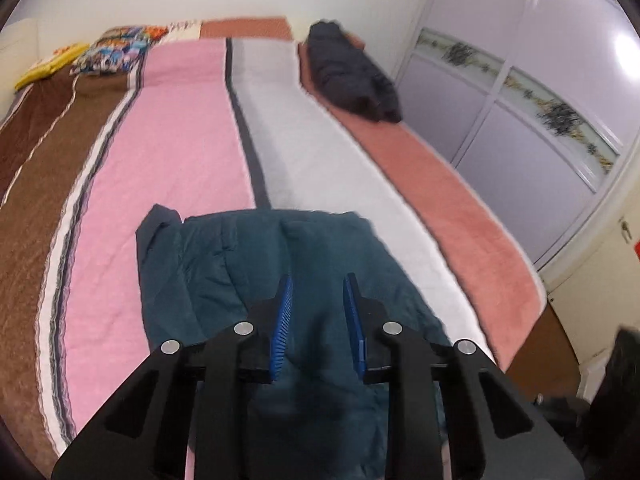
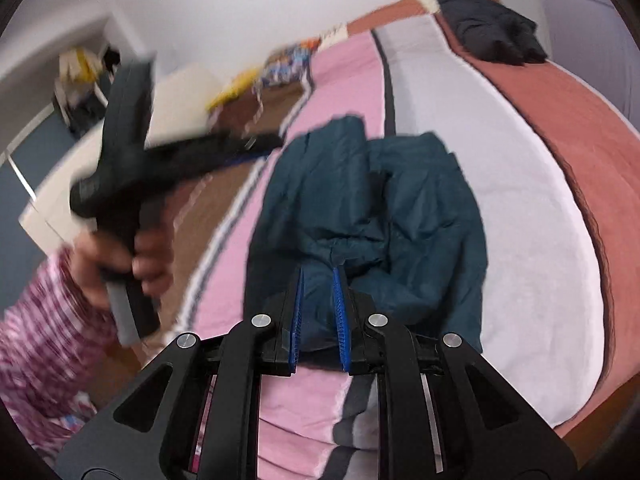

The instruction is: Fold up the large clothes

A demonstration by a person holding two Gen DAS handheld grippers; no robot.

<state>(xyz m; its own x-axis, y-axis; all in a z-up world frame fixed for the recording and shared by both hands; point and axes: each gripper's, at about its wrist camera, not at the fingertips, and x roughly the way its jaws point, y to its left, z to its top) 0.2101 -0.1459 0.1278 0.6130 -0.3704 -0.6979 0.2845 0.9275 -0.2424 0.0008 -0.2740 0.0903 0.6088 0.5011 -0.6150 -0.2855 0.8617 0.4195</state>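
Observation:
A dark teal padded jacket point(image 1: 256, 280) lies crumpled on the striped bedspread, near the bed's front edge; it also shows in the right wrist view point(image 2: 384, 208). My left gripper point(image 1: 318, 284) hovers above it, jaws open and empty. In the right wrist view the left gripper point(image 2: 256, 146) is raised at the left, held in a hand, blurred. My right gripper point(image 2: 318, 276) is shut on a bunched edge of the teal jacket between its blue pads point(image 2: 340, 308).
A folded black garment point(image 1: 352, 76) lies at the far right of the bed on the pink-brown blanket point(image 1: 452, 200). Pillows point(image 1: 108, 50) sit at the far left. Lilac wardrobe doors point(image 1: 520, 92) stand right of the bed. A white cabinet point(image 2: 176, 96) stands left.

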